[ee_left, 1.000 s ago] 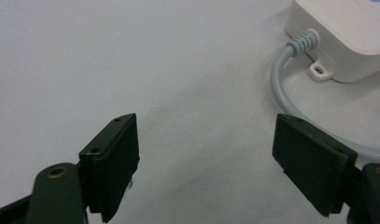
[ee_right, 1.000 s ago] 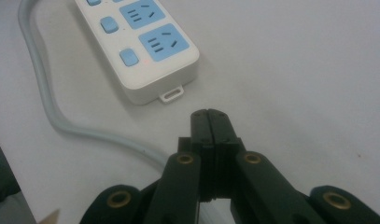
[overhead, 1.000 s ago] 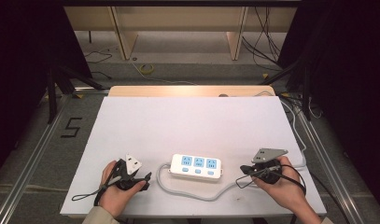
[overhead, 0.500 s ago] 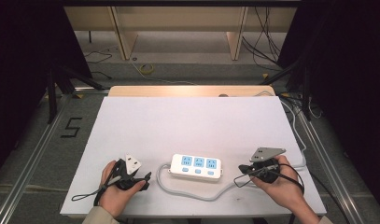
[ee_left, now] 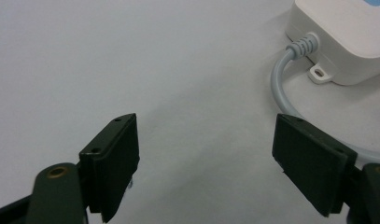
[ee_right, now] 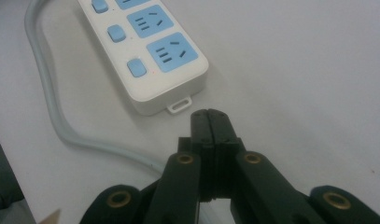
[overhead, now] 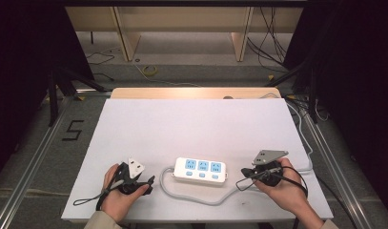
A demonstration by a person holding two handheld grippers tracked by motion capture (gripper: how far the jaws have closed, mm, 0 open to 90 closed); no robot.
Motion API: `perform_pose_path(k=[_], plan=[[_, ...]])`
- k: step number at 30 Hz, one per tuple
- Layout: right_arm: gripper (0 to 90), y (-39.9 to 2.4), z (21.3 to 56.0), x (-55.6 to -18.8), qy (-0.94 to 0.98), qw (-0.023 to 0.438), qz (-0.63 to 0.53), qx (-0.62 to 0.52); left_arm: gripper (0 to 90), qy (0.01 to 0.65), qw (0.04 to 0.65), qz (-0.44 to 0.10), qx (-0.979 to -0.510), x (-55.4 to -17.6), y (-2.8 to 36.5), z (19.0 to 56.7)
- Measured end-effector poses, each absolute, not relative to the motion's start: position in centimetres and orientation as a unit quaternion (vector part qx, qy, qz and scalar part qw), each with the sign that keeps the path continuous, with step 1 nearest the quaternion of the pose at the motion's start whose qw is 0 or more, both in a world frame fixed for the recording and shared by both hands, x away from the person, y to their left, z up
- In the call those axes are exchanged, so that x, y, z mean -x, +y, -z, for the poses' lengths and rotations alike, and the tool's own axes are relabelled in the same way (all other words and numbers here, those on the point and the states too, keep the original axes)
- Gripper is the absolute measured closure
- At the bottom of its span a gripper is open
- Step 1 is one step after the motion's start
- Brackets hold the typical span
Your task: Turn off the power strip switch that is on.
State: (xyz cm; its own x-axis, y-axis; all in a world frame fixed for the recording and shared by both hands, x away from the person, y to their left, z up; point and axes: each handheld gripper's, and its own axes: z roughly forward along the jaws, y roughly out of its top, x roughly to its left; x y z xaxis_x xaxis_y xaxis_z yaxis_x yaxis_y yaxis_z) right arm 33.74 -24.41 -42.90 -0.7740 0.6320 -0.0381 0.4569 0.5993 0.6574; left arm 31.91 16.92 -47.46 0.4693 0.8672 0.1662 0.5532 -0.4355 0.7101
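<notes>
A white power strip with three blue sockets lies near the table's front edge, between my two grippers. Its grey cord leaves its left end and loops along the front toward the right. My left gripper rests on the table left of the strip, open, with bare table between its jaws. The strip's left end and cord show at the upper right of the left gripper view. My right gripper sits right of the strip, shut on nothing. Its tips point at the strip's end tab.
The white table has open surface behind the strip. A wooden board edge runs along its far side. Cables trail off the right edge. Metal rails flank the table, with a floor marking "5" at the left.
The right gripper has edged slightly left toward the power strip. The left gripper and the strip have stayed put.
</notes>
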Motion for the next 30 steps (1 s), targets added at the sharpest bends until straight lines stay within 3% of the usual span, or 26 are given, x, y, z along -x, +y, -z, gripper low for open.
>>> perform_pose_path(k=[30], plan=[[90.0, -23.2, 42.8, -34.1, 0.889, 0.129, -0.32, -0.3, 22.9, 0.44, 0.296, -0.266, -0.805, -31.9, 16.8, 47.5]])
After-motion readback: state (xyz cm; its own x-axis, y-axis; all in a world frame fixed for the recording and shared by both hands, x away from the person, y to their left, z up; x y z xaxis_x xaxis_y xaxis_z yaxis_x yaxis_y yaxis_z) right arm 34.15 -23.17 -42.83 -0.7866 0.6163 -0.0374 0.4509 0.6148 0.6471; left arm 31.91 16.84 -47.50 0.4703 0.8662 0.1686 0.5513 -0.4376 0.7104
